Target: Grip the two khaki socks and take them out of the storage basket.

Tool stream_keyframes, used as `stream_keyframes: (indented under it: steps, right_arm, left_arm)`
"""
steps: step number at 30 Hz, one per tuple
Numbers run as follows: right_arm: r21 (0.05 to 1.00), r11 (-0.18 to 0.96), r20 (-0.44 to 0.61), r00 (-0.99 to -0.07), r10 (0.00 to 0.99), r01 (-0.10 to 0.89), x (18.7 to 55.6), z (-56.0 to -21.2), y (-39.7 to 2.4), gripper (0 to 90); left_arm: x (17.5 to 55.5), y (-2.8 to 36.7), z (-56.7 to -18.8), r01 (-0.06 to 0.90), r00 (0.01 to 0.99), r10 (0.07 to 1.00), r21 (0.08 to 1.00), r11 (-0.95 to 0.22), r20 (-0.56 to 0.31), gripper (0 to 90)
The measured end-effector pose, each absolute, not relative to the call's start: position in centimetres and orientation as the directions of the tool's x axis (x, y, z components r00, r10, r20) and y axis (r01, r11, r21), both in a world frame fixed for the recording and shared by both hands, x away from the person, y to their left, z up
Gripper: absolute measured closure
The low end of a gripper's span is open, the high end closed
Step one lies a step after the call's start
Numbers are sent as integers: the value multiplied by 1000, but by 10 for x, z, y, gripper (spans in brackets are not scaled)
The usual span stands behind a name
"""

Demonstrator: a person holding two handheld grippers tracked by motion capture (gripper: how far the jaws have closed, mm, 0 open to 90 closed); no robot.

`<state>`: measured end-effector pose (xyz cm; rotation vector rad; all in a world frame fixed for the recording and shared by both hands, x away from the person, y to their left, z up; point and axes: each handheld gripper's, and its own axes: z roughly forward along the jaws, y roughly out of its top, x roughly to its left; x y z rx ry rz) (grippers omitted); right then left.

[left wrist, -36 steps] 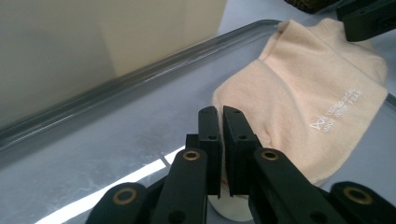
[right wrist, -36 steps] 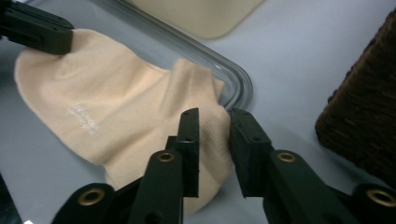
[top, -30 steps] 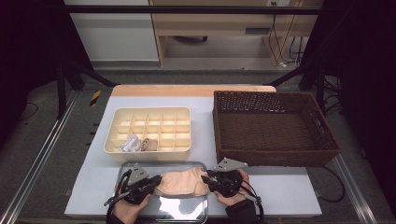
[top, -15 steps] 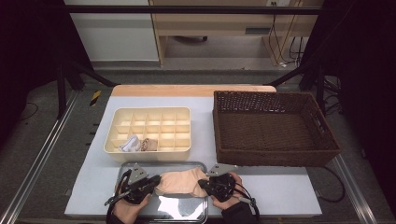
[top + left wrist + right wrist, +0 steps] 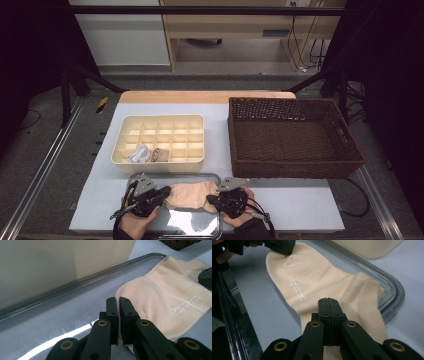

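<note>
A peach ankle sock (image 5: 192,195) with small white lettering lies flat on a shiny metal tray (image 5: 196,227) at the table's near edge. My left gripper (image 5: 162,195) is shut on the sock's toe end (image 5: 170,297), with the fabric edge pinched between its jaws (image 5: 117,302). The right gripper view also shows that left gripper (image 5: 282,247) clamped on the toe. My right gripper (image 5: 210,199) sits at the sock's opposite, ribbed cuff end. Its jaws (image 5: 329,302) are pressed together, with the sock (image 5: 317,282) running under and between them.
Just behind the tray stands a cream divided organizer box (image 5: 160,135) with a white rolled sock (image 5: 139,154) and a tan one (image 5: 159,154) in its front cells. A dark wicker basket (image 5: 295,137) fills the right side. The tray's raised rim (image 5: 392,287) curves near my right gripper.
My right gripper has shifted a little to the left onto the sock's cuff end. The left gripper and the sock's toe have stayed put.
</note>
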<state>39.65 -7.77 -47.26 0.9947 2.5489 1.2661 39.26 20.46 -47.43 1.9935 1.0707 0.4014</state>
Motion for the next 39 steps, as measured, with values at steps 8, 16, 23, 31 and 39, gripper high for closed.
stream_keyframes:
  steps: [8,16,23,31,39]
  right_arm:
    - [755,440,137,-772,621,487,398,-472,-77,858]
    - [736,469,122,-777,618,489,399,-476,-74,900]
    - [762,437,140,-780,610,478,400,-473,-72,900]
    - [752,449,140,-782,607,483,399,-481,-72,900]
    - [731,472,171,-801,573,493,400,-479,-82,900]
  left_arm:
    - [395,205,-477,537,598,797,780,-321,-84,853]
    - [397,205,-476,537,603,793,778,-325,-85,854]
    - [396,207,-472,518,598,798,797,-310,-78,857]
    - [398,208,-475,529,583,811,782,-331,-51,855]
    - [396,210,-474,530,587,808,779,-335,-51,859]
